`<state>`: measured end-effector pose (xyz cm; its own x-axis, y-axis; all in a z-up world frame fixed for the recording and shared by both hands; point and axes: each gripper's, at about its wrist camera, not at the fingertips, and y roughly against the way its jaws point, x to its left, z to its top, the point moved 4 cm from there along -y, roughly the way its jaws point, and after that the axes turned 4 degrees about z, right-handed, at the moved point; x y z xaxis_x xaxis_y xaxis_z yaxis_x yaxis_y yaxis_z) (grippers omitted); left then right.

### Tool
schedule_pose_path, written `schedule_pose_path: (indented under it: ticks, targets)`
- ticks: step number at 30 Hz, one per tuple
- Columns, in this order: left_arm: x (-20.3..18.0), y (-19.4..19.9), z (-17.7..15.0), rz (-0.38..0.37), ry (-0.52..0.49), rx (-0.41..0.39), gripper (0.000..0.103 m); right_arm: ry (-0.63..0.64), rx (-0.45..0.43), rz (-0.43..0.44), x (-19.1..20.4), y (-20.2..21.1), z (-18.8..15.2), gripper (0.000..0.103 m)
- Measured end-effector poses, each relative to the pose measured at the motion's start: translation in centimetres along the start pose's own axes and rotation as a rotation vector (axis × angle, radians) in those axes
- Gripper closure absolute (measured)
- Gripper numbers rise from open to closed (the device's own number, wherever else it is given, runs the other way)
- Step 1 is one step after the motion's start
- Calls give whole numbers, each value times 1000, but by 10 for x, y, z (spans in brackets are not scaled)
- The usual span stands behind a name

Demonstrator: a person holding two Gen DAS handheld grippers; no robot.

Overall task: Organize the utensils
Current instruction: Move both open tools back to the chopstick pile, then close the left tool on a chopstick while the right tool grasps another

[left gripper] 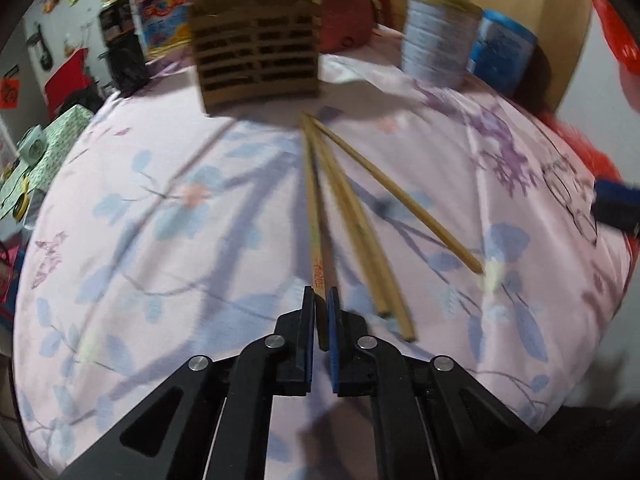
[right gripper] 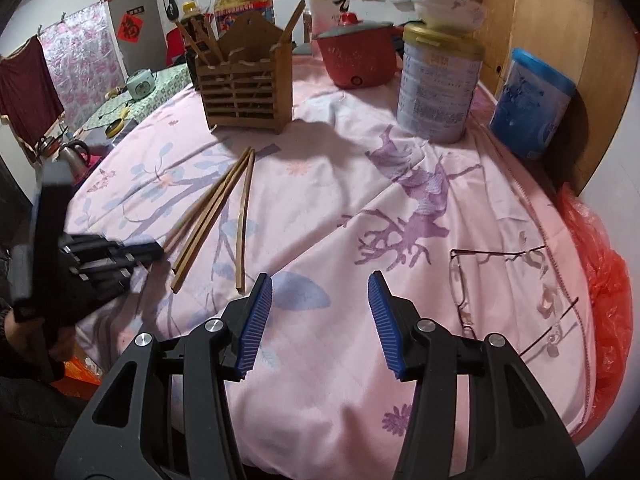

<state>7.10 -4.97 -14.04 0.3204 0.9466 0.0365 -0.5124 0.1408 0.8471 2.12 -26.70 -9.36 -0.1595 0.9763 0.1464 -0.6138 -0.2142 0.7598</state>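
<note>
chopstick (left gripper: 316, 236) with red lettering pinched at its near end by left gripper (left gripper: 321, 300); three more chopsticks (right gripper: 216, 216) lie mid-tablecloth (right gripper: 340, 208), before wooden holder (right gripper: 244, 88) near far edge. right gripper (right gripper: 320, 300) fingers spread wide, holding nothing.

Four loose chopsticks (right gripper: 208, 216) lie on the bed; one wooden holder (right gripper: 244, 88) stands there. One tin (right gripper: 438, 88), one red pot (right gripper: 356, 60), one pair of glasses (right gripper: 460, 280).
</note>
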Motion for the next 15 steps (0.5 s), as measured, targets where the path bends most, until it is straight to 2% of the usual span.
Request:
schedule_pose_path:
  ticks: [5, 7, 13, 15]
  targets:
    - [29, 18, 9, 34, 27, -18, 97, -20, 72, 63, 10, -31, -4, 53]
    - [38, 26, 11, 41, 35, -20, 97, -29, 73, 96, 18, -41, -3, 53]
    - [56, 43, 17, 28, 57, -11, 97, -10, 67, 120, 46, -62, -4, 54]
    - [60, 47, 20, 20, 62, -9, 97, -17, 64, 114, 49, -69, -5, 58]
